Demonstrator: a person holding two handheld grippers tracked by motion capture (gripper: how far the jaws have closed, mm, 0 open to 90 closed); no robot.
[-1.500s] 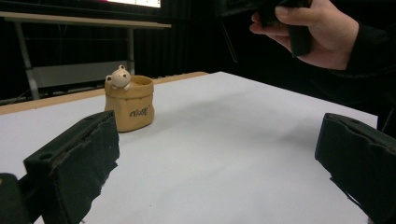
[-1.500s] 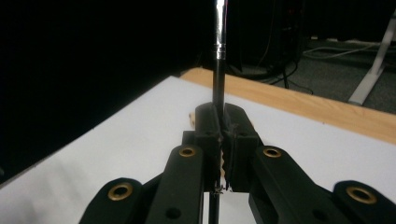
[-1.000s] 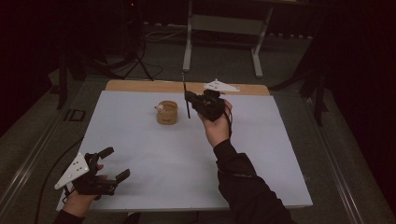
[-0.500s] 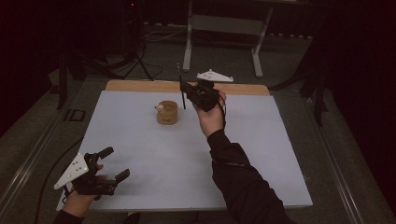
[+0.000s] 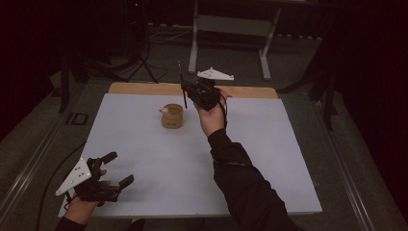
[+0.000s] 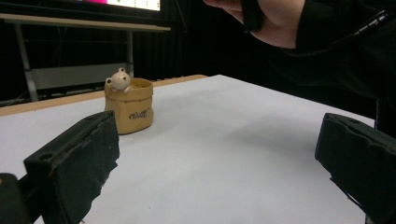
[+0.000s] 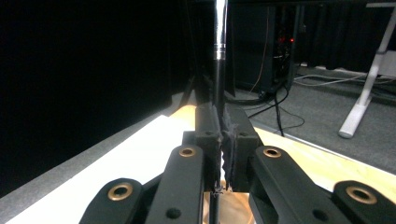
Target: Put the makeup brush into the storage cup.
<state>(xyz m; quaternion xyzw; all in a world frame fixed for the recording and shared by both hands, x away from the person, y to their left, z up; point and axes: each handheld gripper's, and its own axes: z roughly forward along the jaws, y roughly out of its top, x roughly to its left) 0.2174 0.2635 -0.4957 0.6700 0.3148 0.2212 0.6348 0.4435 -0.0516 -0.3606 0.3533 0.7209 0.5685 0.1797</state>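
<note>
Clamping thin rod [image 7: 219,56] in right claw [image 7: 219,135] | left claw [image 6: 219,154] wide | bear-faced cup [image 6: 129,105]

The high view looked down on the desk [image 5: 144,159] from above. The left claw [image 6: 215,154] view skimmed it low, sharing the pot [image 5: 172,116] beyond that claw.
</note>
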